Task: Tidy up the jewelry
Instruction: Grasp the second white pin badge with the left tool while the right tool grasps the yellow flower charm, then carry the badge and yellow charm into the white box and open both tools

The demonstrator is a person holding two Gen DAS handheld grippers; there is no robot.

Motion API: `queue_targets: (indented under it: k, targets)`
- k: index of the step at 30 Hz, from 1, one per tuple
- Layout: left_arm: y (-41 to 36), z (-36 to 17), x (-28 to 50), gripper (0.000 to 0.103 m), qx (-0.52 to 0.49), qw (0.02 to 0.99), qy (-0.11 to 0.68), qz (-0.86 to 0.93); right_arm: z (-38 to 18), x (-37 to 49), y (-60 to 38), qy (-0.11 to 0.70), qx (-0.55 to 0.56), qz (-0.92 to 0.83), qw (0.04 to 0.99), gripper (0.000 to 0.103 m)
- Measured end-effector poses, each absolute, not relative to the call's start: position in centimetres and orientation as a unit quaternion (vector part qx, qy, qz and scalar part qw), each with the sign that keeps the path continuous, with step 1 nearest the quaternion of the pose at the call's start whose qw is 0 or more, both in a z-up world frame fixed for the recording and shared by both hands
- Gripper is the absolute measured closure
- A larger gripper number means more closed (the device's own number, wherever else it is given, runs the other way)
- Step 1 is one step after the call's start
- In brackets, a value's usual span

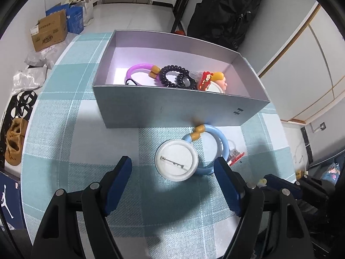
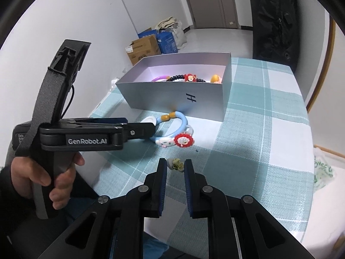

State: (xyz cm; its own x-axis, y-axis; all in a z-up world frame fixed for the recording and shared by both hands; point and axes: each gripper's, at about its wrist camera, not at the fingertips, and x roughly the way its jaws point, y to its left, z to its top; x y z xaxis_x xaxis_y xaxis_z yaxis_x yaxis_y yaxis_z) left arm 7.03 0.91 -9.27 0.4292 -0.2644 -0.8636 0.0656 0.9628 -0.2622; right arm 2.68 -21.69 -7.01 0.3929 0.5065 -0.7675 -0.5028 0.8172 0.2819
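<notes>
Pinching a small pale green-and-cream trinket (image 2: 176, 165) between its blue pads, the right gripper (image 2: 175, 168) sits low in the middle of the right wrist view, its jaws drawn close together on that little piece (too blurred to say what kind of ornament it is). In the left wrist view the left gripper (image 1: 173, 166) fills the lower part of the frame with its jaws spread wide and nothing between the pads. A round white pin badge (image 1: 176, 160) lies face down on the checked teal tablecloth (image 1: 64, 112) between the two spread fingers, its clasp showing, untouched by either. Just behind it, toward the middle right of the frame, a light blue bracelet (image 1: 224, 142) with amber beads lies partly under the badge's edge and near the right finger. Across the upper middle of the frame stands the open grey box (image 1: 151, 105), holding a purple bracelet (image 1: 140, 68), a black coiled hair tie (image 1: 172, 76) and a red figure charm (image 1: 206, 81). In the right wrist view, a hand (image 2: 54, 179) at lower left grips the left tool's handle, and a red flower clip (image 2: 183, 140) lies beside the blue bracelet, center frame.
</notes>
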Motion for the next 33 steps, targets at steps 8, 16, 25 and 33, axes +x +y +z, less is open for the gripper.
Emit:
queue_targets:
  k: [8, 16, 25, 33]
  targets:
    - [-0.3, -9.3, 7.1, 0.036, -0.05, 0.846, 0.526, -0.068, -7.0, 3.1, -22.1, 0.462, 0.015, 0.3, 0.834, 0.088]
    - [-0.7, -9.3, 7.3, 0.066, -0.025, 0.847, 0.528, -0.053, -7.1, 3.3, -22.4, 0.461, 0.02, 0.301, 0.835, 0.088]
    - [-0.9, -9.0, 7.0, 0.066, -0.011, 0.85, 0.523, -0.062, -7.0, 3.5, -22.4, 0.457, 0.027, 0.303, 0.836, 0.088]
    - [-0.9, -8.4, 7.1, 0.066, -0.022, 0.853, 0.517, -0.069, -6.7, 3.8, -23.3, 0.453, 0.051, 0.299, 0.838, 0.088]
